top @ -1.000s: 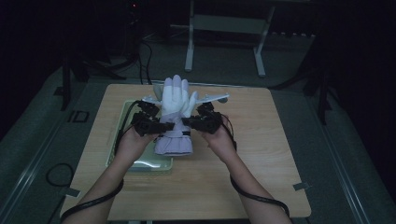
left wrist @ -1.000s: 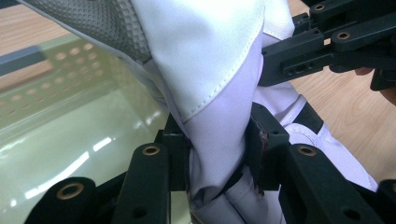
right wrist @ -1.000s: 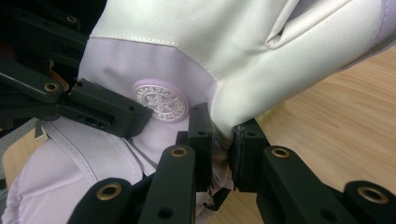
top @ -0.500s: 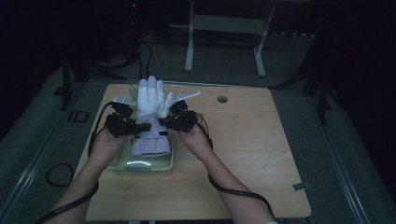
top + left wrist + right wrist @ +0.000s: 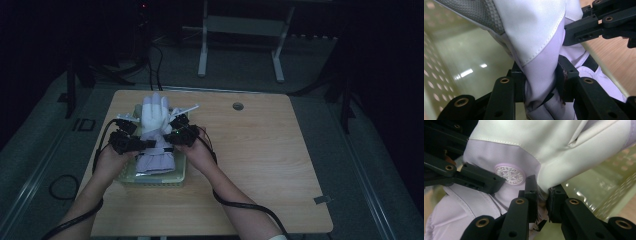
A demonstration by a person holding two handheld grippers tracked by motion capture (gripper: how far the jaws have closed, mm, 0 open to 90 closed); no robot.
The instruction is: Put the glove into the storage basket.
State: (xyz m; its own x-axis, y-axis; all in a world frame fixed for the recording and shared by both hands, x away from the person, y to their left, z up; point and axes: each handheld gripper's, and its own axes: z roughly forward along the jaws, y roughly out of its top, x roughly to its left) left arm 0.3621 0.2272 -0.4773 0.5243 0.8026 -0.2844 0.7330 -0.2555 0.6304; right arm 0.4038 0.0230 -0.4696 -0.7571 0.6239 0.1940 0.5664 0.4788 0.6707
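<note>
High view dim and bluish overall; floor and upper corners nearly black, only the table [image 5: 260, 165] reads, soft and grainy. Both gripper views far brighter, close-up. Glare spots on the green basket wall [image 5: 466, 72]. White glove [image 5: 544, 140] sharp mid-frame; near black jaws at bottom slightly soft.
</note>
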